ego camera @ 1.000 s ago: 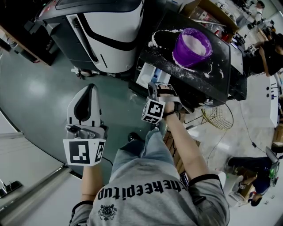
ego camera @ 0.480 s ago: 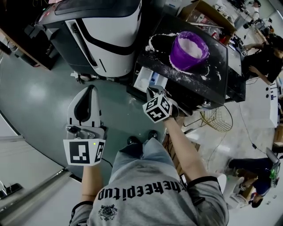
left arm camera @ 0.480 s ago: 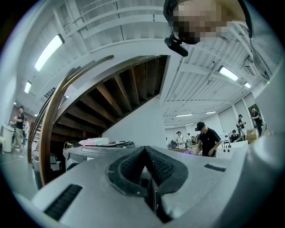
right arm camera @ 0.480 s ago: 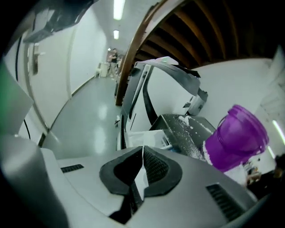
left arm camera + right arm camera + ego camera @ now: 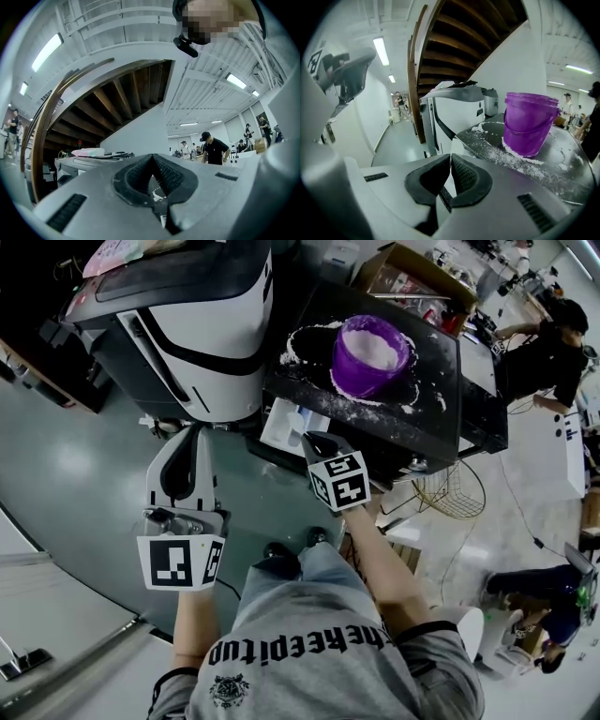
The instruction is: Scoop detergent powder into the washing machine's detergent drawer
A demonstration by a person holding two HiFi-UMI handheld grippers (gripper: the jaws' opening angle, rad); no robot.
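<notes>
Both the left tongs (image 5: 193, 430) and right tongs (image 5: 315, 440) were closed and empty, the right near the detergent drawer (image 5: 284, 424), the purple powder bucket (image 5: 369, 360) farther back.

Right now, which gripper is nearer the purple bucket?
Right. In the head view the right gripper sits at the front edge of the powder-dusted top that carries the purple bucket. The left gripper is farther off to the left, over the floor beside the white machine.

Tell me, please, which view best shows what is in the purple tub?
The head view: it looks down into the purple tub and shows white powder inside. The right gripper view shows only its side wall; the left gripper view misses it.
</notes>
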